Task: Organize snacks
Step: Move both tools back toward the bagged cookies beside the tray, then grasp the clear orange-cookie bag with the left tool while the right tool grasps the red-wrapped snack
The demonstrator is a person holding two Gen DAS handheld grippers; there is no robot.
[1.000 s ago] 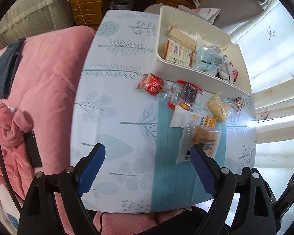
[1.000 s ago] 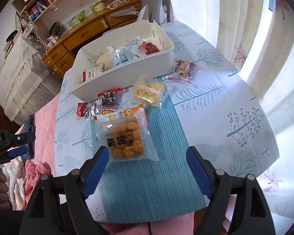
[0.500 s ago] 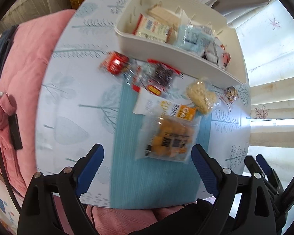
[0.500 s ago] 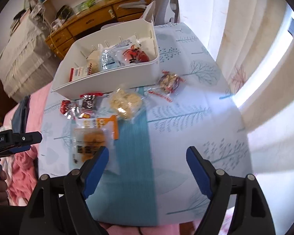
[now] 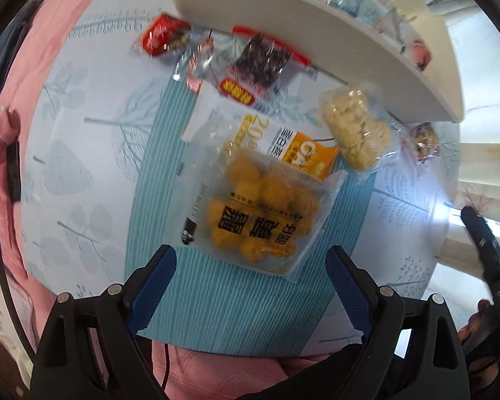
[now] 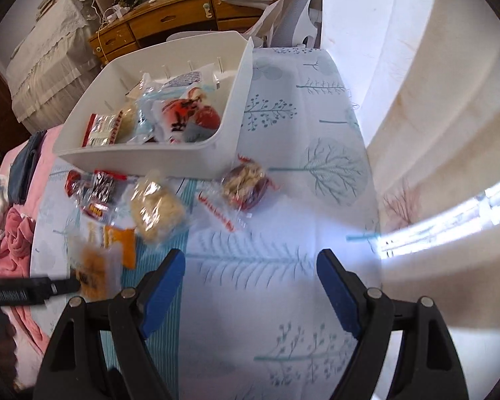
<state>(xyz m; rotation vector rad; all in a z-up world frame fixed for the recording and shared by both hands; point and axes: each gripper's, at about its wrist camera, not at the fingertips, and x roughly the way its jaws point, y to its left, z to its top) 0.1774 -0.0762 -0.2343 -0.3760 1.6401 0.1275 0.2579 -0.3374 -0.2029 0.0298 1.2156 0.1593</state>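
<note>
The left gripper (image 5: 248,281), black-armed with ribbed blue pads, hangs spread wide and empty just above the near edge of a clear crinkly bag of golden fried puffs (image 5: 260,220), pointing straight down so the bag sits between its jaws; this looks like the line-up for a pick. The bag lies flat on a ribbed teal strip of the tree-printed pale tablecloth (image 5: 83,180), overlapping a flat white-and-orange sachet (image 5: 283,143).

The right gripper (image 6: 250,283) is likewise released, holding nothing, over bare cloth (probably headed for the loose pieces ahead of it). Just beyond lie a lumpy clear pouch of pale knobbly biscuits (image 6: 156,210) and a small red-trimmed wrapper of nutty clusters (image 6: 245,185), well apart from the fried puffs.

Nearer the container's wall rest a glossy dark-filled packet with red ends (image 5: 260,63) and a small red foil sweet (image 5: 161,33). Farthest, the white rigid plastic bin (image 6: 236,100) with slotted inner walls already holds several soft packets, so the sorting seems partly done, with these table pieces remaining.
</note>
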